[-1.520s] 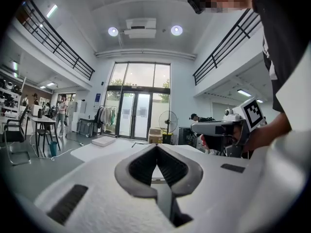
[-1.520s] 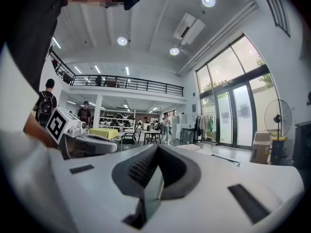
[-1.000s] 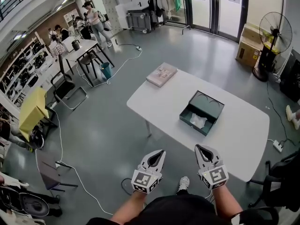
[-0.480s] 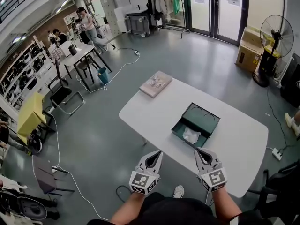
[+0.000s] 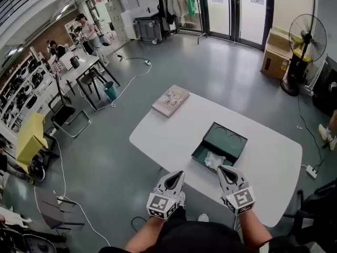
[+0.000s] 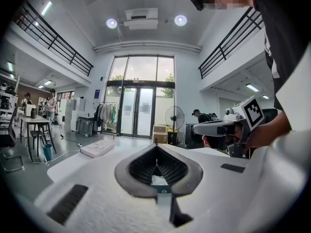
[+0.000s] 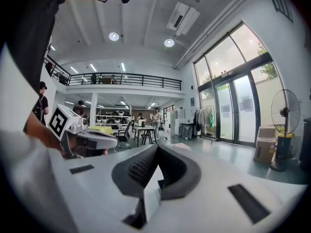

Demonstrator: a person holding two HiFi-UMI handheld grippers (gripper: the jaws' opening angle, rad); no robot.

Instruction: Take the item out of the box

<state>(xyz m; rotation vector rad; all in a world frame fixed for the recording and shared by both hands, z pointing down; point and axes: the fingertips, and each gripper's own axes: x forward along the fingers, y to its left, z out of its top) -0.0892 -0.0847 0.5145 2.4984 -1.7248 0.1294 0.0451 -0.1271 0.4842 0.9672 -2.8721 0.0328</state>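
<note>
A dark green box [image 5: 225, 143] lies open on the white table [image 5: 174, 136], its lid folded back. A crumpled white item [image 5: 212, 160] rests in the box's near end. Both grippers hover side by side at the table's near edge, in front of the box and not touching it. My left gripper [image 5: 180, 173] has its jaws together with nothing held. My right gripper [image 5: 221, 168] is likewise shut and empty, its tip just short of the box's near corner. In the left gripper view the right gripper [image 6: 214, 128] shows beside it.
A flat pink box [image 5: 171, 100] lies at the table's far left corner. A standing fan [image 5: 305, 33] and cardboard boxes [image 5: 276, 61] stand at the back right. A power strip [image 5: 312, 171] lies on the floor on the right. Chairs, cables and desks with people are on the left.
The table and green box have drawn nearer to the grippers as the person stepped forward. Both grippers stay shut, side by side.
</note>
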